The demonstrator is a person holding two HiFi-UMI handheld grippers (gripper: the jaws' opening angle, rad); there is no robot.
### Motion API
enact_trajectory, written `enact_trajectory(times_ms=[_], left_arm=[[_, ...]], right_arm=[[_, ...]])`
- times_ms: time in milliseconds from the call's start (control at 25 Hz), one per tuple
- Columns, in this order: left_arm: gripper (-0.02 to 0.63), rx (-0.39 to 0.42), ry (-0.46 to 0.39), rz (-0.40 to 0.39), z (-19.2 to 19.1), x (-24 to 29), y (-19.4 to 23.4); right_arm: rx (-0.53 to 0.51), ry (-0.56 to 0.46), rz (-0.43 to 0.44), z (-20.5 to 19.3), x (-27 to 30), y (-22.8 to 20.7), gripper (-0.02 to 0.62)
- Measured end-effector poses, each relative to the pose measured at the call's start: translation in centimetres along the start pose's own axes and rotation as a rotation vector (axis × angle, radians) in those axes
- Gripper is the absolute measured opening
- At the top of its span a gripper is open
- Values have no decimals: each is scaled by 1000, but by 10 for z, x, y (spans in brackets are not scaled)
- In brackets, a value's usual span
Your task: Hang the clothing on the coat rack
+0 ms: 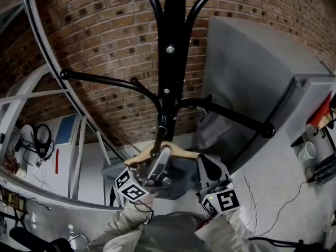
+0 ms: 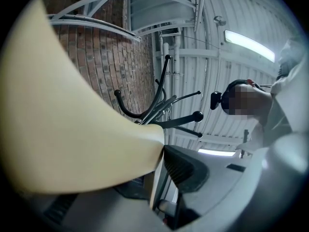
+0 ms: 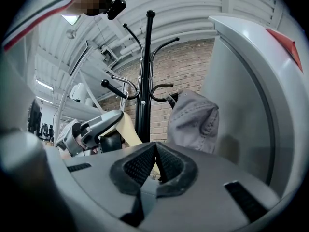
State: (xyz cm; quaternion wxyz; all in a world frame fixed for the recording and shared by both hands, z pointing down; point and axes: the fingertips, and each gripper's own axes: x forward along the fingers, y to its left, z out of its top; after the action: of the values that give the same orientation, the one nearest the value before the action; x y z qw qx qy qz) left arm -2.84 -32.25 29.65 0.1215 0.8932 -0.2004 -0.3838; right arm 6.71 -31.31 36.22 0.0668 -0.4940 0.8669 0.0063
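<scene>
Your left gripper (image 1: 159, 160) clamps the wooden hanger (image 1: 181, 150) just beside the coat rack (image 1: 170, 62) pole — prongs overhead. On your right gripper (image 1: 207, 167) the jaws are together. The grey garment (image 3: 193, 120) hangs right of the pole — grey cabinet (image 1: 252, 67) close by.

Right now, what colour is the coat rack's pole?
The coat rack pole is black; the head view shows it best.

Workshop-like hall: brick wall (image 1: 105, 46), corrugated ceiling (image 2: 227, 13), strip light (image 2: 248, 45), white metal frames (image 1: 77, 156).
</scene>
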Motion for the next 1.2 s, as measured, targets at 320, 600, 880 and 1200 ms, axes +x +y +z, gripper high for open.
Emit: enact_trajectory(times_ms=[320, 600, 880, 1200], left_arm=[[101, -2, 5, 18, -3, -2, 10], [101, -1, 18, 28, -8, -1, 13], [101, 1, 24, 37, -15, -1, 14], [101, -15, -1, 33, -17, 0, 15]], right_arm=[[-13, 33, -15, -7, 3, -8, 25], [4, 17, 9, -7, 6, -9, 25], [32, 0, 31, -7, 8, -10, 25], [34, 17, 44, -12, 9, -14, 25]])
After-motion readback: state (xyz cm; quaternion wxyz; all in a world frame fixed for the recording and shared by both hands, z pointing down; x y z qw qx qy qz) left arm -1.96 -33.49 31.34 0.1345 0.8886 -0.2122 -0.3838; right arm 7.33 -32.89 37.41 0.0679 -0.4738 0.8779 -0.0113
